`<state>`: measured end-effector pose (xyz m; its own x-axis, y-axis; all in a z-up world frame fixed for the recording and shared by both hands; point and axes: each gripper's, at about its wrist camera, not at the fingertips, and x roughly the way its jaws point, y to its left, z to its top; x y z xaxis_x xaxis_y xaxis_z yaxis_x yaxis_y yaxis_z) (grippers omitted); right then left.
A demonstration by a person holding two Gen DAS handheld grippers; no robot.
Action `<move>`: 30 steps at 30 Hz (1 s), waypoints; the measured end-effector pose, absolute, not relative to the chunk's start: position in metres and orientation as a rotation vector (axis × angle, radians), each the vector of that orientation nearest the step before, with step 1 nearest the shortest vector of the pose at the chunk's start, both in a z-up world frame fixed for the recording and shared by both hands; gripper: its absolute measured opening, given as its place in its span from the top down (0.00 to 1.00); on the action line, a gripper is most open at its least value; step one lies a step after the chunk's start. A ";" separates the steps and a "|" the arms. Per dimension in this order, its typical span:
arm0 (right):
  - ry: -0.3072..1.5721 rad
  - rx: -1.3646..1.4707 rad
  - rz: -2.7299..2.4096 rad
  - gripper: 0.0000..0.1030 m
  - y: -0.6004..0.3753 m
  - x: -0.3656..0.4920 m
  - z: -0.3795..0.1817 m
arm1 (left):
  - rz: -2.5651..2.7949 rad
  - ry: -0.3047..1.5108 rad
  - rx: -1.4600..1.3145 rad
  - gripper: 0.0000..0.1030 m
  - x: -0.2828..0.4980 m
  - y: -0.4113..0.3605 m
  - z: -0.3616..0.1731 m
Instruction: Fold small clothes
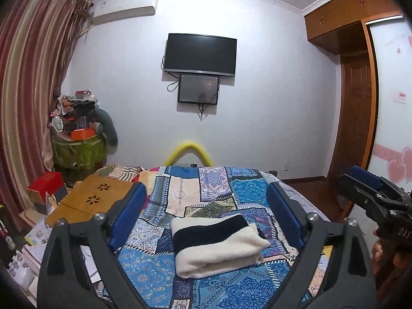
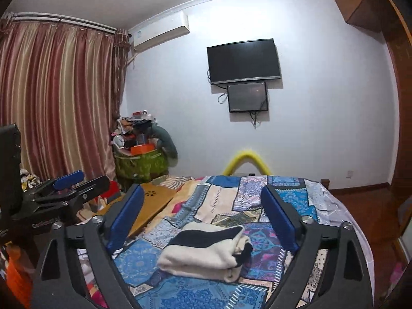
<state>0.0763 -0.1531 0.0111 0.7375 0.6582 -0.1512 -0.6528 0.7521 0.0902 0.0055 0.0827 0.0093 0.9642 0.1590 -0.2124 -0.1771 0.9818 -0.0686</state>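
Note:
A cream and black garment [image 1: 219,244] lies folded into a thick bundle on the patchwork bedspread [image 1: 206,195]. It also shows in the right wrist view [image 2: 208,252]. My left gripper [image 1: 206,206] is open and empty, raised above and just short of the bundle. My right gripper [image 2: 203,206] is open and empty, also raised near the bundle. In the left wrist view the right gripper [image 1: 360,180] shows at the right edge. In the right wrist view the left gripper [image 2: 74,180] shows at the left.
A wooden lap desk [image 1: 95,200] lies on the bed's left side. Boxes and papers [image 1: 43,193] are piled beside it. A heaped green basket [image 1: 77,149] stands by the curtain [image 1: 31,90]. A TV [image 1: 200,54] hangs on the far wall. A wardrobe [image 1: 360,77] stands on the right.

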 end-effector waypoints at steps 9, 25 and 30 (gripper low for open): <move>0.198 0.004 0.673 0.00 -0.154 0.075 0.003 | 0.155 0.201 -0.077 0.01 0.001 0.074 0.005; 0.225 0.001 0.654 0.00 -0.158 0.077 0.000 | 0.145 0.231 -0.051 0.00 0.009 0.066 -0.006; 0.229 0.002 0.650 0.00 -0.158 0.075 0.001 | 0.142 0.233 -0.040 0.00 0.010 0.064 -0.006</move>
<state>0.0755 -0.1582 0.0012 0.7716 0.6003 -0.2102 -0.5998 0.7968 0.0738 0.0102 0.0639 -0.0059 0.9630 0.1353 -0.2329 -0.1446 0.9892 -0.0230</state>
